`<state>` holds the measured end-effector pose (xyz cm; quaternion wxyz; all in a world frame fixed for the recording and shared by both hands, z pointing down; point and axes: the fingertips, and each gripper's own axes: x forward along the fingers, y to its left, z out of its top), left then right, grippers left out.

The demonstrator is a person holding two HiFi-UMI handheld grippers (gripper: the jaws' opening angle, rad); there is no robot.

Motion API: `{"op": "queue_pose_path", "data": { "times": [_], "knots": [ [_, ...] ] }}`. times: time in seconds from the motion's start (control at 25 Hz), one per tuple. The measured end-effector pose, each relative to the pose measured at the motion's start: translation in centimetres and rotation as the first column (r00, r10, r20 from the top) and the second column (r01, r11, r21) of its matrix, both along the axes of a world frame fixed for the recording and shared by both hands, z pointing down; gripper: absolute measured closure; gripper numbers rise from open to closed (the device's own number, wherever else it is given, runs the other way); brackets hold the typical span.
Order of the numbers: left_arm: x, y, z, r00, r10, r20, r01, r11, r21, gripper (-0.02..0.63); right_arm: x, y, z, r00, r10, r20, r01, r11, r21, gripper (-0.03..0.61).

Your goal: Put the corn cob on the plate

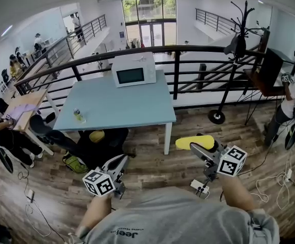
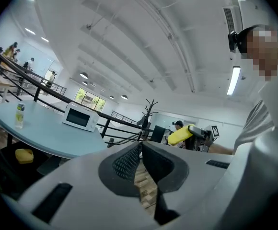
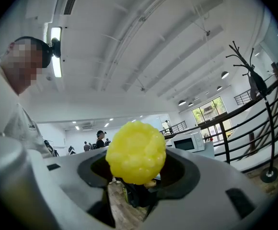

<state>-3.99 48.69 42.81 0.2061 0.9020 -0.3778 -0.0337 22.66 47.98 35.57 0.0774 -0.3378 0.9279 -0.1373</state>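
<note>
At lower left of the head view, our left gripper (image 1: 121, 161) has its jaws together w/ nothing between them; it's spare for now. Centre frame, a bit higher, stands a blue table (image 1: 122, 105) w/ a microwave (image 1: 133, 70) at its far edge and a small bottle (image 1: 78, 115) near its left edge. No plate shows on it, or anywhere else we can make out. A yellow thing (image 1: 96, 135) sits in the dark under the table; we can't tell what it is. At lower right, our right gripper (image 1: 201, 150) is clamped on the cob (image 1: 190, 142), which sticks out past the tips toward the table, off the floor and apart from the table.

Step in hand, as we judge it: carry the cob and find the plate. To do it well:
- Squeeze evenly, since the cob is round & knobbly and could roll out betw. the pads.
- Hold it level, and spot the plate before committing.
- Bring the cob low over the plate and let go only once it rests there, so it won't roll off.

Writing: the shirt (image 1: 173, 217) at bottom centre reads "Jeep", upside down to us; the line under it is too small to read. The cube (image 1: 232, 160) on the right gripper bears b/w square markers only, no letters. Bottle label: unreadable.
</note>
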Motion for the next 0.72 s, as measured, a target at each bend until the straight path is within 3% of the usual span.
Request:
{"op": "queue_pose_path", "data": {
  "times": [0.2,0.44,0.72],
  "knots": [
    [0.9,-1.6,0.4,1.000,0.005,0.013,-0.004,1.000,-0.013,0.581,0.6,-1.8,0.7,1.000,-0.013,0.018,0.013,1.000,-0.007,0.322],
    [-1.1,-5.8,1.0,1.000,0.020,0.007,-0.020,1.000,-0.016,0.582,-1.4,-5.9,1.4,1.000,-0.003,0.030,0.003,1.000,-0.015,0.322],
    [-5.8,-16.4,0.8,0.997,0.083,-0.006,-0.083,0.996,0.026,0.582,-6.6,-14.9,1.3,0.999,0.037,0.036,-0.037,0.999,-0.005,0.322]
  ]
}}
